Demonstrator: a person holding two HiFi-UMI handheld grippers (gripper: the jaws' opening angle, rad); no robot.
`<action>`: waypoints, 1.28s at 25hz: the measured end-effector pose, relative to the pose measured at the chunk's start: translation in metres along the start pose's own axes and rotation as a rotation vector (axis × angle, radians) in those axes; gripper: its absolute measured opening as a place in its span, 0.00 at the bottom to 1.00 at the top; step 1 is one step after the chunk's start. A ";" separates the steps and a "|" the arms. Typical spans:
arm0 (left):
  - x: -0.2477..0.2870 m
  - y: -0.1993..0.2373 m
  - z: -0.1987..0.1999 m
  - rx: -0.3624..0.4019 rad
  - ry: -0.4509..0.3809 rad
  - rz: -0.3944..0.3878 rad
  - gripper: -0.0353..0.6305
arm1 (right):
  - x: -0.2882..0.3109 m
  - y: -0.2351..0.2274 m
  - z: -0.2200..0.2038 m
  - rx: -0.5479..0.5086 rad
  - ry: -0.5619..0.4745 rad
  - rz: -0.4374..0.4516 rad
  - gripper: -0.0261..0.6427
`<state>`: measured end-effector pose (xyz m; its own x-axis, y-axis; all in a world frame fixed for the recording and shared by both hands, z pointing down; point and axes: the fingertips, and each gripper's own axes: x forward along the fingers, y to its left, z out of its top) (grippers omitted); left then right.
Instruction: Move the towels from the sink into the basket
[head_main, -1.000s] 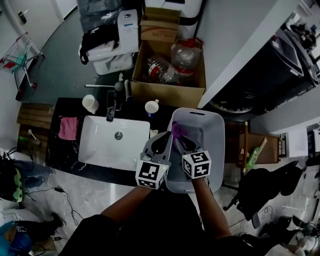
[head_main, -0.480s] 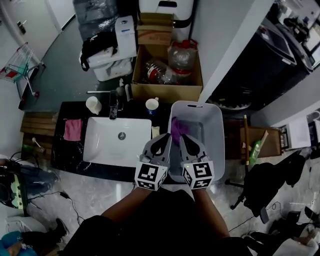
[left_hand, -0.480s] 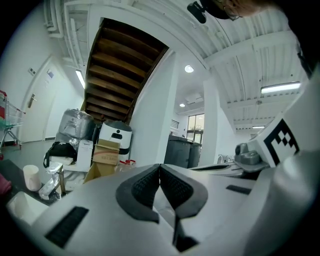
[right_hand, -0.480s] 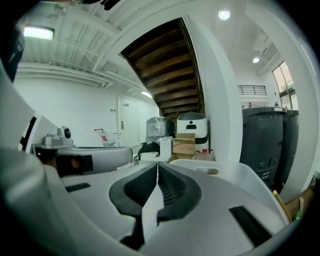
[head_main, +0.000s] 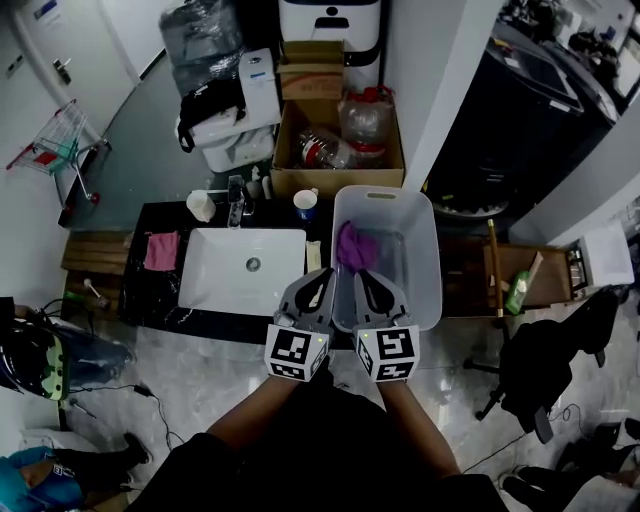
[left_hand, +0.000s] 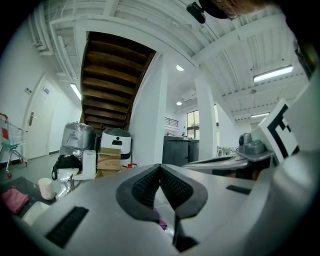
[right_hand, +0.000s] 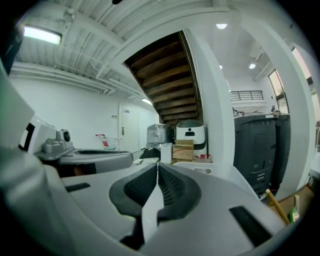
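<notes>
Head view: purple towel (head_main: 351, 245) is lying in the basket (head_main: 384, 192) (pink cloth (head_main: 162, 250) sits on the counter beside the sink (head_main: 235, 288)). Left gripper view: left gripper (left_hand: 160, 168) clenched, empty. Right gripper view: right gripper (right_hand: 158, 167) pinched together, holding nothing.

left tool (head_main: 323, 278): grey shell, black-white marker cube (head_main: 297, 352) | right tool (head_main: 362, 278): same | pads (left_hand: 145, 187): black, ribbed

Cardboard box (head_main: 340, 184) beyond white cup (head_main: 305, 203)
</notes>
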<state>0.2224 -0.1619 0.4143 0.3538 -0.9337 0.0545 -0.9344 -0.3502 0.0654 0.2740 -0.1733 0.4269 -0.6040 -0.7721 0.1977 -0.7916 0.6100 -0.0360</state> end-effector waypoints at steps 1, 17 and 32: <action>-0.007 -0.005 0.000 0.007 0.001 -0.001 0.07 | -0.006 0.003 0.001 -0.001 -0.009 0.003 0.08; -0.088 -0.037 -0.012 -0.001 0.000 0.118 0.07 | -0.072 0.052 -0.010 -0.024 -0.042 0.076 0.08; -0.154 0.068 0.009 0.002 -0.052 0.254 0.07 | -0.010 0.172 0.007 -0.087 -0.037 0.209 0.08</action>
<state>0.1037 -0.0423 0.4011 0.1052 -0.9943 0.0180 -0.9931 -0.1041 0.0538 0.1429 -0.0617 0.4120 -0.7581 -0.6324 0.1590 -0.6389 0.7692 0.0129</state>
